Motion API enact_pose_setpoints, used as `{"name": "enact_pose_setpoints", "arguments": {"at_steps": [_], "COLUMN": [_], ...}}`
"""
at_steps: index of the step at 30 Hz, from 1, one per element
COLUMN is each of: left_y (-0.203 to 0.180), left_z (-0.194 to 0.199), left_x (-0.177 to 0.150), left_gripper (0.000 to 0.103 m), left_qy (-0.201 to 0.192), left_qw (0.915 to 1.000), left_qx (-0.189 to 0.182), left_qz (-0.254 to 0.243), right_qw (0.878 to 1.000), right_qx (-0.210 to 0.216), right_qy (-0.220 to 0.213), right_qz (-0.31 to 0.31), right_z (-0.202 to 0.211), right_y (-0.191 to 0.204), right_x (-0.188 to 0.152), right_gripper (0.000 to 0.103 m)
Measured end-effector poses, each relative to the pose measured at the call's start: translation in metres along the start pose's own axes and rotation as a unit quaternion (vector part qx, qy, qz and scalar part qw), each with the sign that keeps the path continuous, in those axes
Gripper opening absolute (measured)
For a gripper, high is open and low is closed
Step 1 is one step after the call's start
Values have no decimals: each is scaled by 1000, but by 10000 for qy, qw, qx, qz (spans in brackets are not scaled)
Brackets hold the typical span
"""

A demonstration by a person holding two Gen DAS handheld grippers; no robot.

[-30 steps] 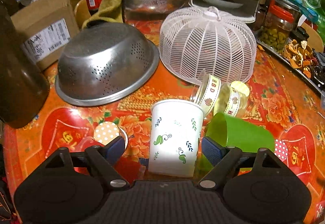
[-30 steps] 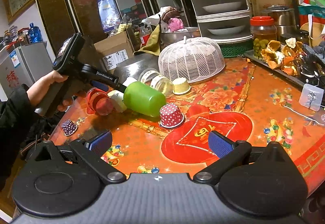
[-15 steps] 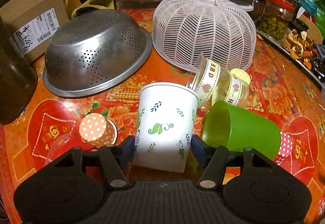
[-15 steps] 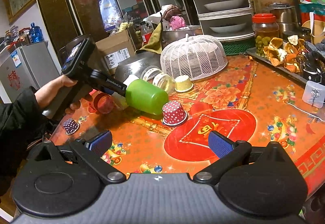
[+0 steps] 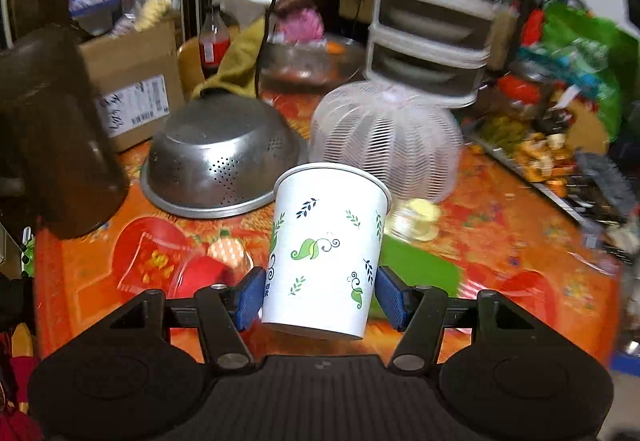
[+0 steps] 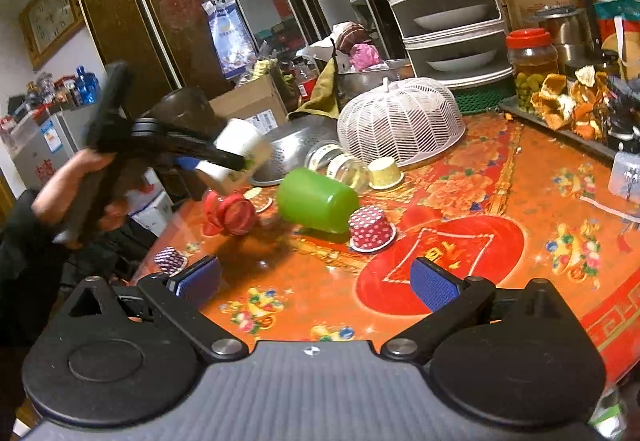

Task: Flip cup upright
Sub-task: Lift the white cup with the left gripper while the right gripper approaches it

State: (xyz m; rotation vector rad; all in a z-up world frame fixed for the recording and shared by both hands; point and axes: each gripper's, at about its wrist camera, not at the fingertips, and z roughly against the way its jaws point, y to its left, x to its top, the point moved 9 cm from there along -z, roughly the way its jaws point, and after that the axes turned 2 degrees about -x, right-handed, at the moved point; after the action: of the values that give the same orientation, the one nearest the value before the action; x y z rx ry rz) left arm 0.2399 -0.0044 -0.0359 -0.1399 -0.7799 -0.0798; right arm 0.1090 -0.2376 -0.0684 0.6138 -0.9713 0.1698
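Above the table's (image 6: 500, 169) left edge we carry the white leaf-print cup (image 5: 328, 253) off the surface, left gripper (image 5: 320, 291) pinching its lower wall (low, presumably to pivot it). Right gripper (image 6: 316, 279) waits, fingers spread, holding nothing.

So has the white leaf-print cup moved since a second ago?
Yes. The white cup, gripped by the left gripper, has risen off the table; in the right wrist view it now hangs above the green cup, tilted.
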Motion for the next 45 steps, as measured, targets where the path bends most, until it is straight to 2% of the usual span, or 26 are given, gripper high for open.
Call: {"name": "enact_pose_setpoints", "arguments": {"at_steps": [3,7,11,13,17,19,24,30,36,42,45], "left_y": [-14,-34,-55,-62,-68,-74,-77,-78,-76,-76,-75], "left_z": [50,90,85,74,63,64,55,51,51,54,54], "left_x": [-34,-89,-152,-171,-196,-208,-226,-229,-232,-233,-234], "left_gripper": [63,63,63,63,63,63,63,63,63,63,63], "left_qy": [-131,-222,21,133,133,145,290,328,287,275,266], "left_qw": [9995,9942,9820,9769,9704,9700,9634,9594,9559,9540,9528], "left_qx": [-177,-520,-740,-827,-854,-847,-848,-997,-1115,-1194,-1224], "left_qz": [206,917,1736,1968,2255,2276,2526,2616,2702,2735,2767], "right_qw": [9997,9984,9966,9949,9905,9870,9700,9574,9487,9492,9488], "right_qx": [130,273,380,475,632,699,968,759,654,451,374], "right_qy": [61,308,518,647,990,1258,2053,2711,3053,3068,3084], "right_qz": [-176,-392,-512,-609,-716,-716,-873,-644,-506,-535,-575], "right_z": [5,8,9,7,3,-1,-19,-41,-55,-62,-63], "right_y": [1,4,10,14,25,33,55,78,91,86,83], "right_x": [-6,-16,-25,-27,-33,-37,-53,-67,-77,-76,-76], "right_gripper": [102,102,102,102,102,102,102,100,91,87,77]}}
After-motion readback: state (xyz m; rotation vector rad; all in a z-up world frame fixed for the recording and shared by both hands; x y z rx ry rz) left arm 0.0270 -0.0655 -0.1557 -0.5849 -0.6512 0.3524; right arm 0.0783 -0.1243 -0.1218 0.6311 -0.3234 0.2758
